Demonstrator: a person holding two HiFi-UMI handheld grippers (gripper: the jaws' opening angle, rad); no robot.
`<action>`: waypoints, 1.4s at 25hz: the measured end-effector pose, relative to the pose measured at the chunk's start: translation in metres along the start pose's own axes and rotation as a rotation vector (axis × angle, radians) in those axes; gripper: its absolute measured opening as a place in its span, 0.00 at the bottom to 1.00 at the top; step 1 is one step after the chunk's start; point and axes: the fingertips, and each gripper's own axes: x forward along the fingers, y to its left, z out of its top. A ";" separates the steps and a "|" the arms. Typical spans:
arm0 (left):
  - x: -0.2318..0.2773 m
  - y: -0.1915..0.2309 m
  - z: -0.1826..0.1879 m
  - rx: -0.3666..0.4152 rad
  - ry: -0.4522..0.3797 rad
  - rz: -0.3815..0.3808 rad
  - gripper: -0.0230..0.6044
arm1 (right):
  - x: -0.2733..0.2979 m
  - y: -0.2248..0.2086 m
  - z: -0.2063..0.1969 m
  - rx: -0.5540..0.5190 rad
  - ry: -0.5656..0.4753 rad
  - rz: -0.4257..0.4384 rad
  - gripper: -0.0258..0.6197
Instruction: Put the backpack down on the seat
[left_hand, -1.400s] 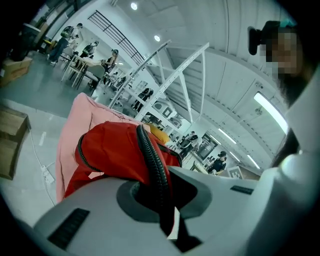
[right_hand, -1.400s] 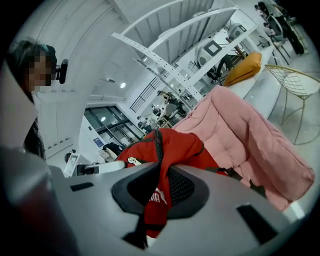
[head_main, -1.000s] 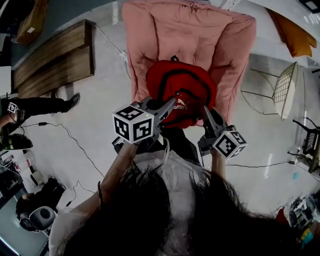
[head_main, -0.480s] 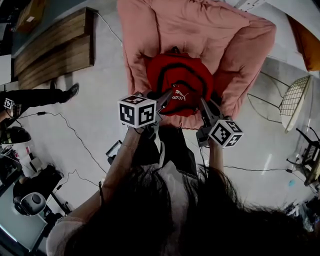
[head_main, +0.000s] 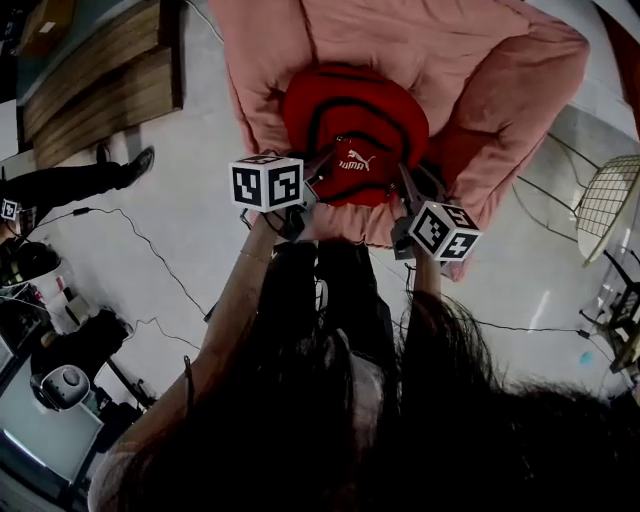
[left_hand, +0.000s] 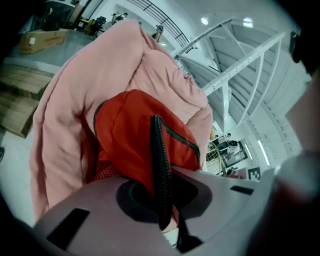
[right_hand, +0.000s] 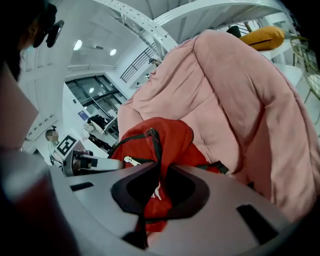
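A red backpack (head_main: 352, 130) with black trim and a white logo rests against the seat of a pink padded armchair (head_main: 450, 60). My left gripper (head_main: 322, 165) is shut on its near left edge, with a black ribbed strap (left_hand: 159, 165) pinched between the jaws. My right gripper (head_main: 404, 180) is shut on red fabric at the near right edge (right_hand: 157, 192). From the left gripper view the backpack (left_hand: 130, 140) stands upright against the pink cushion (left_hand: 80, 95). The bottom of the bag is hidden by the grippers.
A wooden bench (head_main: 95, 75) stands left of the armchair. A wire chair (head_main: 610, 205) is at the right. Cables (head_main: 150, 270) trail over the pale floor. Another person's leg and shoe (head_main: 85, 180) are at the far left, with clutter at lower left.
Both grippers have carried the backpack forward and down onto the armchair seat. The armchair now lies closer, and the bag sits deeper against its cushions.
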 end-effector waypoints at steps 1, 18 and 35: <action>0.005 0.008 -0.001 -0.016 0.006 0.014 0.11 | 0.006 -0.003 -0.003 -0.023 0.015 -0.008 0.12; 0.044 0.123 -0.074 -0.060 0.212 0.221 0.11 | 0.096 -0.079 -0.078 -0.025 0.171 -0.140 0.12; -0.026 0.098 -0.079 0.056 0.106 0.134 0.46 | 0.020 -0.022 -0.077 -0.064 0.103 -0.147 0.40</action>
